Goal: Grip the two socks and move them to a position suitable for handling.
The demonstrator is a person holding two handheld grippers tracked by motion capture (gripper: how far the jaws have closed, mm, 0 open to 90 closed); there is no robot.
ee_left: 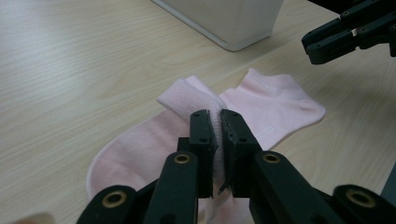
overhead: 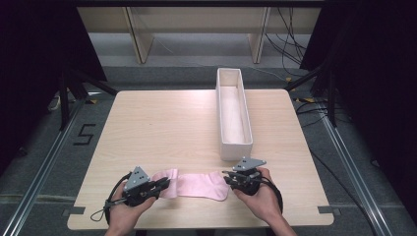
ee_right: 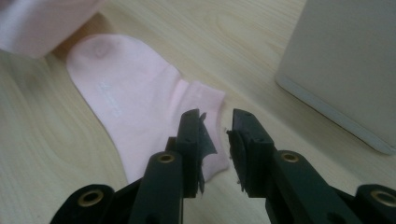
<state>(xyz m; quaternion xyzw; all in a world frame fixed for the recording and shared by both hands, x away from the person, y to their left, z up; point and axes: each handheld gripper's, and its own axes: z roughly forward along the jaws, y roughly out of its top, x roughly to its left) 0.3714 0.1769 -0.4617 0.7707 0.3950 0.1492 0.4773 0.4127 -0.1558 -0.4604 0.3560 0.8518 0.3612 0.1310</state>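
Left gripper [ee_left: 219,122] clamped tight on a raised fold of the pink sock [ee_left: 275,105], toe end pinched between the pads and lifted off the table [overhead: 162,123], folded back toward the cuff. Right gripper [ee_right: 215,123] part open, nothing between the jaws, pads clear of the fabric, hovering just above the cuff edge at the sock's right end. No earlier frame to compare, so only the current gap reported. Sock lying flat near the table's front edge, between the two hands, heel and cuff still on the wood; long white bin [overhead: 235,110] just behind it, to the right of centre, apparently empty. Step in hand, as judged: folding the sock in half, left side carrying the toe over, right side just off the cuff. Next move probably: carry the pinched toe end across until it lands on the cuff, keep the lower layer from dragging, then release. Right gripper likely needed either as an anchor on the cuff or to re-grip both layers for the drop into the bin. Risk: lower layer sliding with the fold, giving a skewed stack.
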